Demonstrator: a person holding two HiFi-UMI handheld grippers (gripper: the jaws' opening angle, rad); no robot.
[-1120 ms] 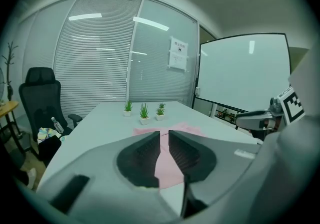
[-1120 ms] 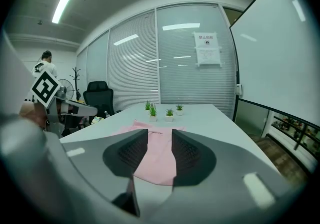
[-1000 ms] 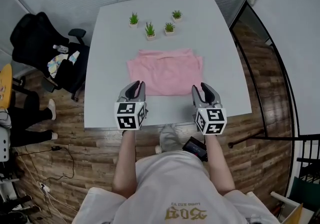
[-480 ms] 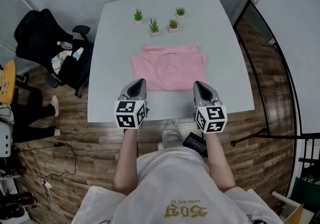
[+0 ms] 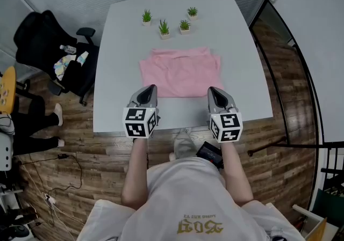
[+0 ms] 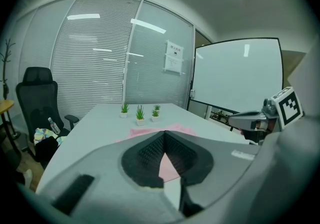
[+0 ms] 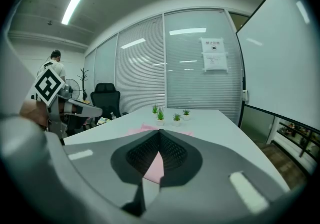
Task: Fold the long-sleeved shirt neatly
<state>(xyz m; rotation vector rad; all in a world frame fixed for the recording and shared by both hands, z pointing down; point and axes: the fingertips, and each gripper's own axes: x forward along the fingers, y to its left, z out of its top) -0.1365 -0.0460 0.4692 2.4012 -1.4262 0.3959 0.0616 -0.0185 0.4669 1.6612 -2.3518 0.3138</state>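
- The left gripper (image 5: 149, 89) and the right gripper (image 5: 213, 90) sit side by side above the near edge of the table (image 5: 121, 36), just short of the cloth and apart from it.
- Both pairs of jaws are pressed together with nothing between them. Each gripper's own view shows the dark pads meeting at the tip, with only pink cloth farther off behind them.
- The shirt (image 5: 180, 73) lies flat in the middle of the table, just beyond the grippers. It is a compact pink rectangle with no sleeve sticking out.
- The folding looks finished or close to it. The right edge shows slightly uneven layers, so a last squaring-up or one more fold may remain.
- Past the shirt stand four small potted plants (image 5: 165, 29), well clear of it.
- A black office chair (image 5: 45, 38) stands off the table's left side.
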